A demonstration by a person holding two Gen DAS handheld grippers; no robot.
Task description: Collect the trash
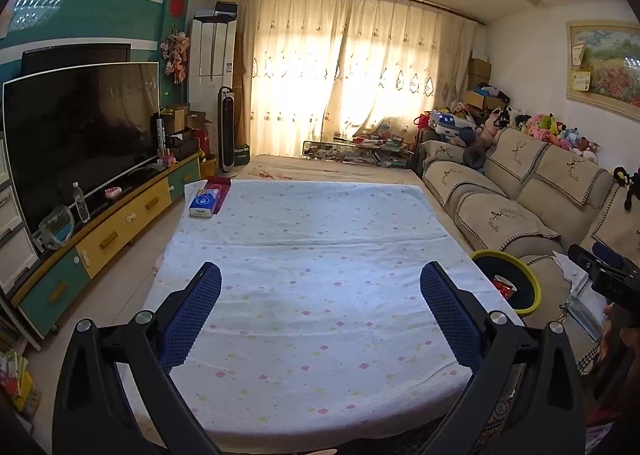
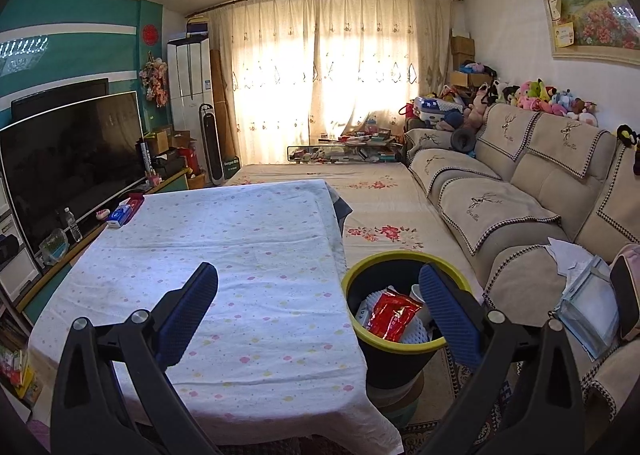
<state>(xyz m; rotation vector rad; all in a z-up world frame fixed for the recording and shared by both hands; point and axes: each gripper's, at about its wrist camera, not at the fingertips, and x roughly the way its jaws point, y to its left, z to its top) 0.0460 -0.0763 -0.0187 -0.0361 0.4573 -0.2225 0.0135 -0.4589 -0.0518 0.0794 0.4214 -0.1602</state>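
Note:
A black trash bin with a yellow-green rim stands at the table's right edge; it also shows in the left wrist view. Inside lie a red wrapper, white paper and a cup. My right gripper is open and empty, above the table's right side, its right finger over the bin. My left gripper is open and empty above the near middle of the table, which has a white dotted cloth. A blue tissue pack on a red tray lies at the table's far left corner.
A TV cabinet with a large TV, a bottle and a glass dish runs along the left. A beige sofa with papers and a plastic pouch stands right. A glass coffee table and curtains are behind.

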